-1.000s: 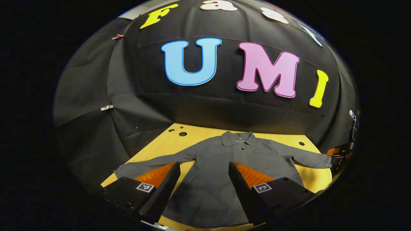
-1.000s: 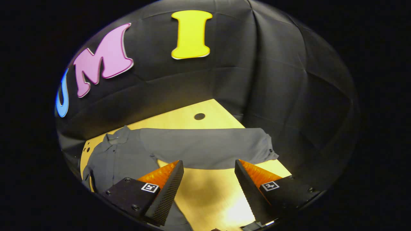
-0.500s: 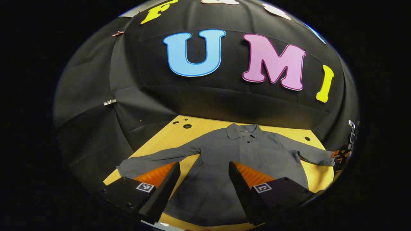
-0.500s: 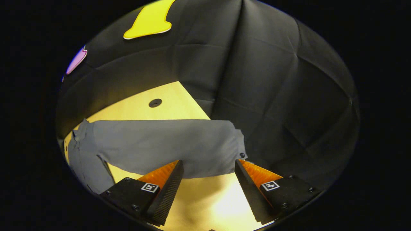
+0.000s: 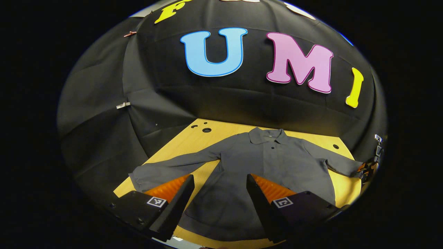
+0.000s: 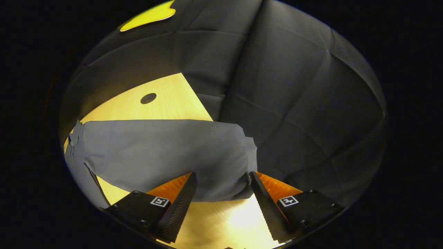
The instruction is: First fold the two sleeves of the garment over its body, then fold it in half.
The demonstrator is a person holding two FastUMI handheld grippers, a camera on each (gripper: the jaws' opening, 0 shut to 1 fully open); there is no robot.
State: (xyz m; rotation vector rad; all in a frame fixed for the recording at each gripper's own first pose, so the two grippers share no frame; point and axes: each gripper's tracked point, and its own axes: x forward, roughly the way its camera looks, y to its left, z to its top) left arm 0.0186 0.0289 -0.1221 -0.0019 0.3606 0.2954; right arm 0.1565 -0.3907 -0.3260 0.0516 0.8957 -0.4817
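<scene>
**Grey shirt flat on the wooden table, both grippers open and empty**

A light wooden table (image 5: 183, 145) fills the lower middle of the left gripper view, with small round holes near its upper left corner and one near its right edge. Black cloth walls (image 5: 104, 114) close it in behind and at the sides. On the table a grey collared shirt (image 5: 263, 162) lies spread face up, collar toward the top of the frame, its sleeves stretched toward the frame's left and right edges. The left gripper (image 5: 218, 193), at the bottom centre, has its fingers wide apart over the shirt's lower body, holding nothing. At the far right edge, by the sleeve's cuff, part of another gripper shows, too small to read.

In the right gripper view the sleeve (image 6: 162, 152) runs across the middle of the frame, its cuff right of centre at the table's edge. The right gripper (image 6: 221, 193) is spread wide at the bottom centre, its fingers flanking the cuff end and gripping nothing; whether they touch the cloth cannot be told.

Against half a second ago, the sleeve sits larger and lower between the right gripper's fingers, so that gripper has drawn closer. In the left gripper view the shirt has shifted slightly right and up.
</scene>
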